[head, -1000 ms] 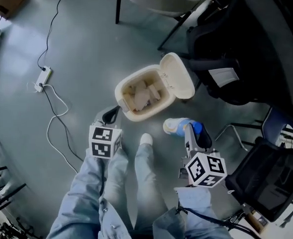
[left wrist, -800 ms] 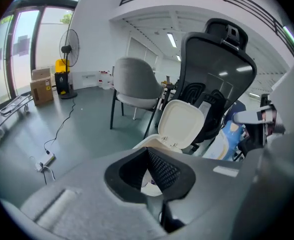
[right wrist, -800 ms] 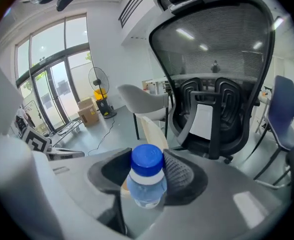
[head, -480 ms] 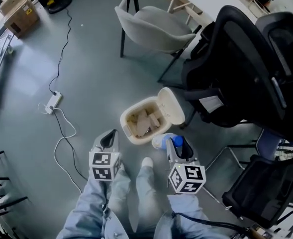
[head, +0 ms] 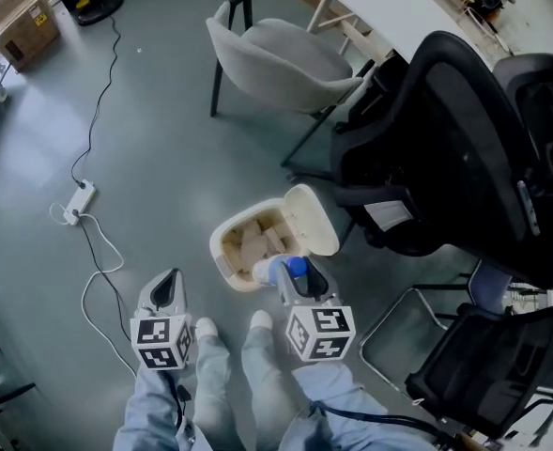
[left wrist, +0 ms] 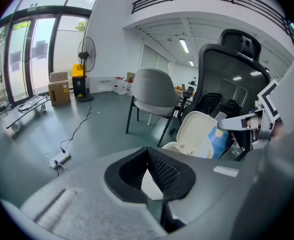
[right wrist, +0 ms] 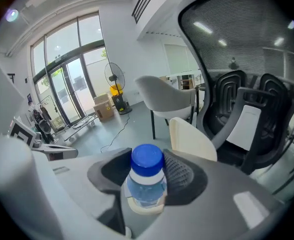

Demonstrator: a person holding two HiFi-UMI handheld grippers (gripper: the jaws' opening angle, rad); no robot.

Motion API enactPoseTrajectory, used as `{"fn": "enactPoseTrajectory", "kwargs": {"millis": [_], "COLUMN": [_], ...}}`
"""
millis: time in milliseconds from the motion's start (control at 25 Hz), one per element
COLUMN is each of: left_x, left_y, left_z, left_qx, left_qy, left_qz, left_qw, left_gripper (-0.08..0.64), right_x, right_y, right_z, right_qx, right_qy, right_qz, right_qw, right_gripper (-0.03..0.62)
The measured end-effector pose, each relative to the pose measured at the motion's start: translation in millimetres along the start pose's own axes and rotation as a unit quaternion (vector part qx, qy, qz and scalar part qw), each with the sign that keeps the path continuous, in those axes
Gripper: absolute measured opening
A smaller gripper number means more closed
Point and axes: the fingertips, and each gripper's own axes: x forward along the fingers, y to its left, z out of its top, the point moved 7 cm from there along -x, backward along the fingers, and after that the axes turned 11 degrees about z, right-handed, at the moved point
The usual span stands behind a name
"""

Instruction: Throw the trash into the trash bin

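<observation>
A cream trash bin (head: 231, 242) stands on the grey floor with its lid (head: 312, 219) flipped back and paper scraps inside. My right gripper (head: 293, 275) is shut on a clear plastic bottle (head: 268, 272) with a blue cap (right wrist: 147, 159), and holds it at the bin's near rim. In the right gripper view the pads clamp the bottle's neck (right wrist: 147, 181), with the lid (right wrist: 191, 139) just beyond. My left gripper (head: 168, 282) hangs to the left of the bin, apart from it. Its jaw tips (left wrist: 147, 151) meet with nothing between them.
A grey shell chair (head: 276, 54) stands behind the bin and black office chairs (head: 445, 148) crowd its right side. A power strip (head: 77, 200) with a looping cable lies on the floor to the left. The person's shoes (head: 206, 328) are below the bin.
My right gripper carried the bottle leftward from beside the bin to its near rim. The left gripper drew away from the bin, down and to the left.
</observation>
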Motion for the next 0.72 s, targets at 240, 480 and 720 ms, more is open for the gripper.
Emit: {"fn": "enactPoseTrajectory", "kwargs": {"millis": [240, 480, 720], "left_x": [14, 35, 55], "left_y": [19, 20, 23], "left_z": [-17, -34, -47], "left_qx": [-0.021, -0.026, -0.022], "left_qy": [0.010, 0.019, 0.027], "left_qz": [0.018, 0.014, 0.010], "left_qw": [0.9996, 0.9994, 0.9993], "left_gripper": [0.009, 0.009, 0.009], "right_x": [41, 67, 103], "right_y": [0, -9, -22], "right_z": [-9, -23, -41], "right_qx": [-0.018, -0.036, -0.040], "right_qy": [0.027, 0.049, 0.061], "right_qz": [0.008, 0.012, 0.007], "right_qw": [0.999, 0.998, 0.997], "right_gripper": [0.196, 0.196, 0.196]}}
